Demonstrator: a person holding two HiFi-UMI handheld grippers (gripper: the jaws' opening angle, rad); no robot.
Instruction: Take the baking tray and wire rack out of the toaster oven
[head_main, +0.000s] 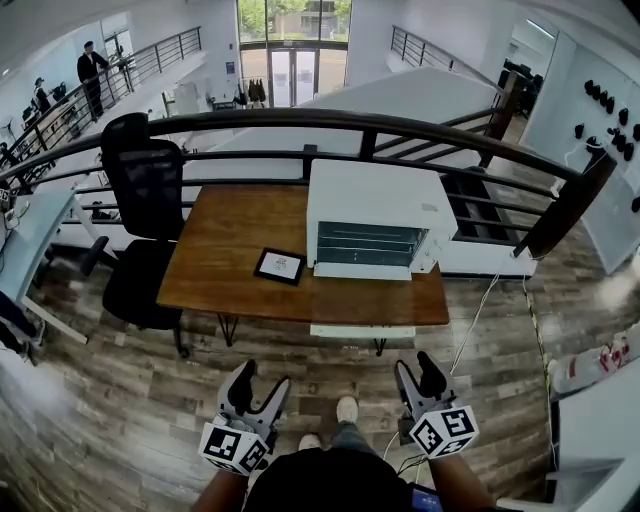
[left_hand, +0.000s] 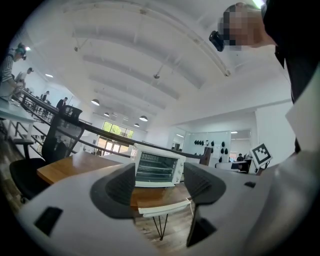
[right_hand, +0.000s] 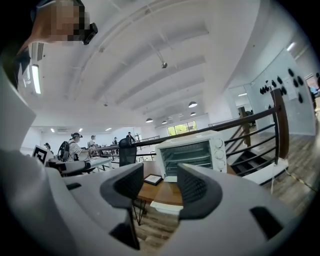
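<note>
A white toaster oven (head_main: 372, 200) stands on the right part of a wooden table (head_main: 225, 250), and also shows in the left gripper view (left_hand: 157, 167) and the right gripper view (right_hand: 192, 152). Wire shelves (head_main: 368, 240) show in its front opening; I cannot make out a baking tray. Both grippers are held over the floor, well short of the table. The left gripper (head_main: 262, 378) (left_hand: 160, 182) is open and empty. The right gripper (head_main: 417, 366) (right_hand: 160, 186) is open too, with nothing between its fingers, and the oven shows beyond them.
A small black-framed picture (head_main: 280, 265) lies on the table left of the oven. A black office chair (head_main: 140, 200) stands at the table's left end. A dark railing (head_main: 400, 130) runs behind the table. A white slab (head_main: 362, 331) sits under the table's front edge.
</note>
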